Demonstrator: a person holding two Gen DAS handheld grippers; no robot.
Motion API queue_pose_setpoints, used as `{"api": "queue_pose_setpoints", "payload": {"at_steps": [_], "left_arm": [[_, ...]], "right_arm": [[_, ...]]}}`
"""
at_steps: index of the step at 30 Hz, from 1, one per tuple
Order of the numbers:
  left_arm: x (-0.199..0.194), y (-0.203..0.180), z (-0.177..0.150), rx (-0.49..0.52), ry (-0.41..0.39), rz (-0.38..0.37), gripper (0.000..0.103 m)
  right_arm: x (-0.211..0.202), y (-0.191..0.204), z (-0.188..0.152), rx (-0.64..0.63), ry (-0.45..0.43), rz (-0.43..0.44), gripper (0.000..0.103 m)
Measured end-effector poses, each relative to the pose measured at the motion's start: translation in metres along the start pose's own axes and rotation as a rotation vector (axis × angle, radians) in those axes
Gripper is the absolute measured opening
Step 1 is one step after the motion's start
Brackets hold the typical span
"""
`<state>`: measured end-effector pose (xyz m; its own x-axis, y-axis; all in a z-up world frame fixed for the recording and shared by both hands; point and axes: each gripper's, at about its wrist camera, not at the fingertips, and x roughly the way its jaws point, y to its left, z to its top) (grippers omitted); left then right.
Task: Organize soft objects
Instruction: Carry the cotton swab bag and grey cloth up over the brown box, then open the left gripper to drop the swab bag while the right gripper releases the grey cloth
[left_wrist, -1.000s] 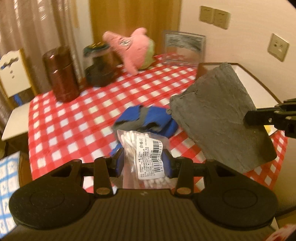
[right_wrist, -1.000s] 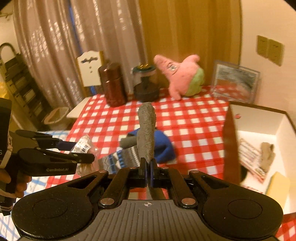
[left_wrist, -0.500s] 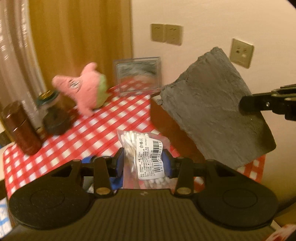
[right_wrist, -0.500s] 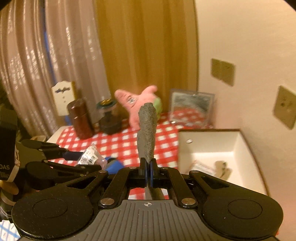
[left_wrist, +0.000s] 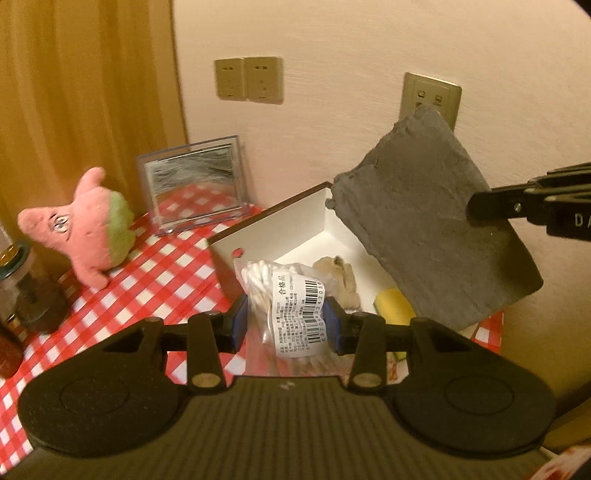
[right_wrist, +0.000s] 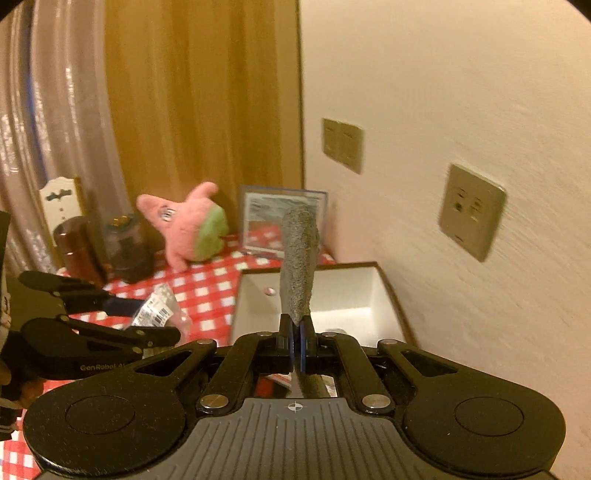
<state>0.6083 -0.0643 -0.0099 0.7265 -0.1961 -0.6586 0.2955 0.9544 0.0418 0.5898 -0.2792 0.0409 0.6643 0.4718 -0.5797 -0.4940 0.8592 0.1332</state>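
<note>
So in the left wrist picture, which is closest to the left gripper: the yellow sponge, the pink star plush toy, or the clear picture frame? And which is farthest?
From the left gripper:
1. Yellow sponge, inside the white box, just right.
2. Pink star plush toy, on the tablecloth, far left.
3. Clear picture frame, at the back by the wall.

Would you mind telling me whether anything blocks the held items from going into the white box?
Nothing visible does. The cotton swab bag and grey cloth hang over the open white box, which holds only a few small items.
</note>
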Motion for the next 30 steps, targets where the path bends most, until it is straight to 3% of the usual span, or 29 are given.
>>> {"api": "queue_pose_setpoints", "payload": {"at_steps": [15, 19, 22, 30], "left_arm": [[0.065, -0.025, 0.025, 0.034, 0.063, -0.044, 0.040], [0.085, -0.024, 0.035, 0.031, 0.073, -0.041, 0.045], [0.097, -0.020, 0.040, 0.021, 0.090, -0.064, 0.057], [0.104, -0.011, 0.041, 0.003, 0.111, -0.081, 0.057]], "right_arm": [[0.048, -0.046, -0.005, 0.052, 0.078, -0.014, 0.003], [0.061, -0.051, -0.004, 0.059, 0.092, -0.016, 0.003], [0.068, -0.054, -0.003, 0.066, 0.100, -0.017, 0.003], [0.081, -0.058, -0.003, 0.073, 0.123, -0.016, 0.003]]}}
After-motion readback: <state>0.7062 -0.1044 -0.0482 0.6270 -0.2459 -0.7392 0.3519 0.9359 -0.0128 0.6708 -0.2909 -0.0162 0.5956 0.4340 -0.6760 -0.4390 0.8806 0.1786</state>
